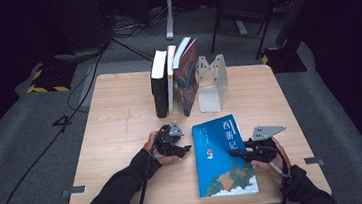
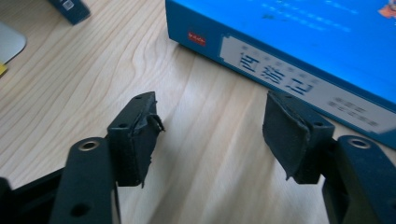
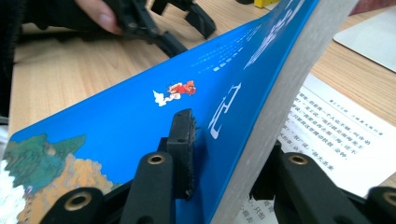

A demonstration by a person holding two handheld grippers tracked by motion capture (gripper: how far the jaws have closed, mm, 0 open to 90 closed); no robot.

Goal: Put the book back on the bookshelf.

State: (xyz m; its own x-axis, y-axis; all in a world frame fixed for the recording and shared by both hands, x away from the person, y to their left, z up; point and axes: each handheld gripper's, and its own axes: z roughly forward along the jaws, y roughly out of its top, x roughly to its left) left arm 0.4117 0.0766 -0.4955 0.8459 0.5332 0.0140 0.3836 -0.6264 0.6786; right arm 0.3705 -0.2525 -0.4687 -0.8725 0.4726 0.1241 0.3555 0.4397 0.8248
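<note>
Your right claw [image 3: 219, 154] was clamped on the flat blue paperback book's [image 1: 223, 155] fore-edge, its spine facing your parted, empty left claw [image 2: 212, 133].

Read 西游记 in large white characters on the front cover of the blue book [image 1: 223, 155], toward 1 o'clock of the cover. Read the same title in dark characters on the white spine label [image 2: 289, 81]. Small print on the exposed inner page [image 3: 327, 126] too blurred to read.
</note>
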